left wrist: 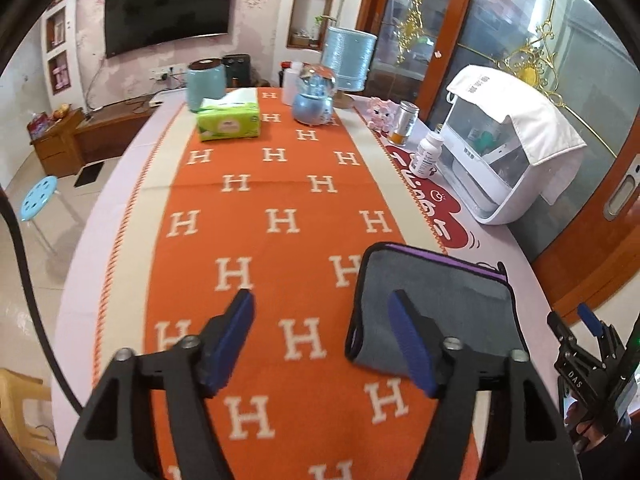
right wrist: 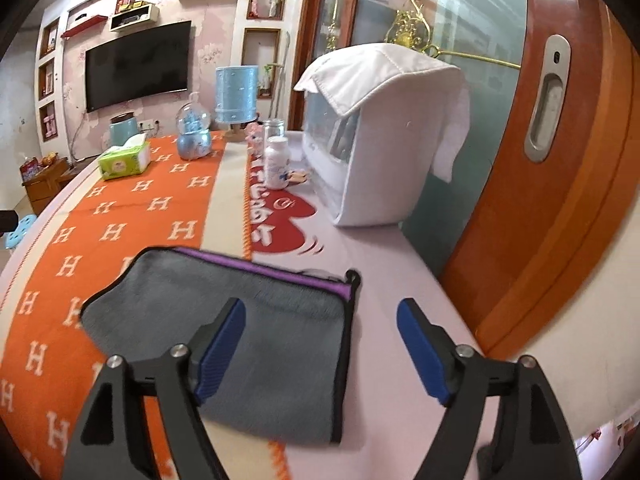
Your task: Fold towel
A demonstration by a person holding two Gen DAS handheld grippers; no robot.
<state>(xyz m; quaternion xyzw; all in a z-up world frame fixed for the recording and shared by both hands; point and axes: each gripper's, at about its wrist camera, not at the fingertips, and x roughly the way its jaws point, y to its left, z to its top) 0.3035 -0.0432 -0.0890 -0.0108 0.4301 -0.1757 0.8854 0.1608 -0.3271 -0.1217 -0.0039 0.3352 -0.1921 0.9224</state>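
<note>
A grey towel with black edging and a purple strip lies folded flat on the table, partly on the orange H-patterned runner. My left gripper is open and empty, held above the runner with its right finger over the towel's left part. My right gripper is open and empty above the towel's right edge, its left finger over the cloth. The right gripper also shows in the left wrist view, to the right of the towel.
A white appliance with a cloth on top stands at the table's right. Bottles, a snow globe, a green tissue pack and a blue canister stand at the far end. A wooden door is close on the right.
</note>
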